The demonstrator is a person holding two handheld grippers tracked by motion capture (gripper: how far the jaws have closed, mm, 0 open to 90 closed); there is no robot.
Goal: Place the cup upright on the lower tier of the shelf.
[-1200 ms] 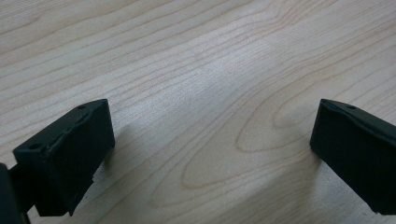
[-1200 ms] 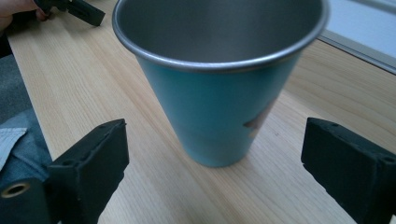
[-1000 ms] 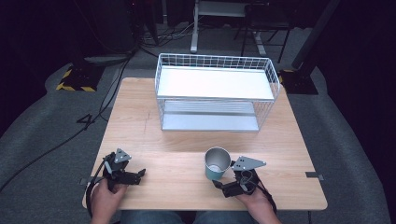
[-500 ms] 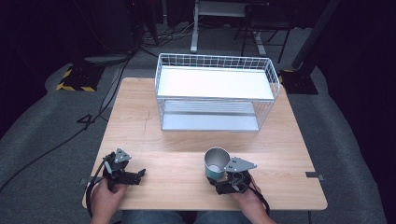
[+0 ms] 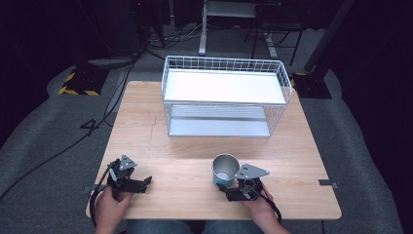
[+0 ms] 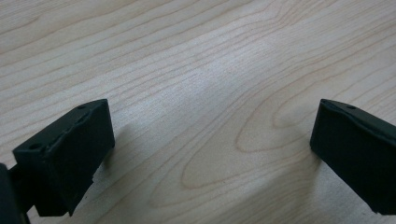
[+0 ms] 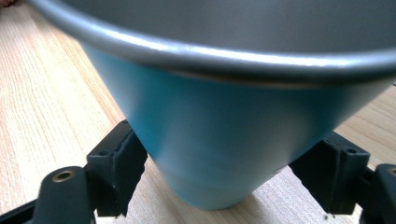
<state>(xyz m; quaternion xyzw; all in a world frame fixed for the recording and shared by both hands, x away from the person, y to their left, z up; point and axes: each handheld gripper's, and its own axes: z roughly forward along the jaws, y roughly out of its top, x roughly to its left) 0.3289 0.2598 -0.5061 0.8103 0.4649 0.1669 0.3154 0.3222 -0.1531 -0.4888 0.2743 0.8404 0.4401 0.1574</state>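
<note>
Looking along my right tool (image 7: 219, 182), I see its two black jaws spread to either side of the cup (image 7: 224, 140), low on its blue wall near the base. The left jaw sits just beside the wall, perhaps touching; the right one seems to have a sliver of gap, so I judge the tool open around the cup and not yet clamped.

From the high view the cup (image 5: 225, 170) stands upright on the worktop (image 5: 195, 126), toward the near edge and right of centre, with my right tool (image 5: 233, 191) against its near side. It looks empty: I see pale metal inside and nothing else.

My read on handling: a thin metal cup with a blue outer coat, so light and stiff, unlikely to crush or break. The wall is smooth and flares from a narrow foot to a wide rolled rim, and that taper worries me. A squeeze on a slope tends to push the thing downward out of the jaws, or tip it. I would take hold low, where the jaws now stand, square across the widest reach they can span, and close firmly. Being light, it could also skid on the wood if one jaw arrives first.

My left tool (image 5: 127, 181) rests at the near left of the worktop, well apart from the cup; its own view shows the jaws wide apart over bare wood (image 6: 201, 93).

The white wire rack (image 5: 225, 95) stands at the far side, both shelves bare.
</note>
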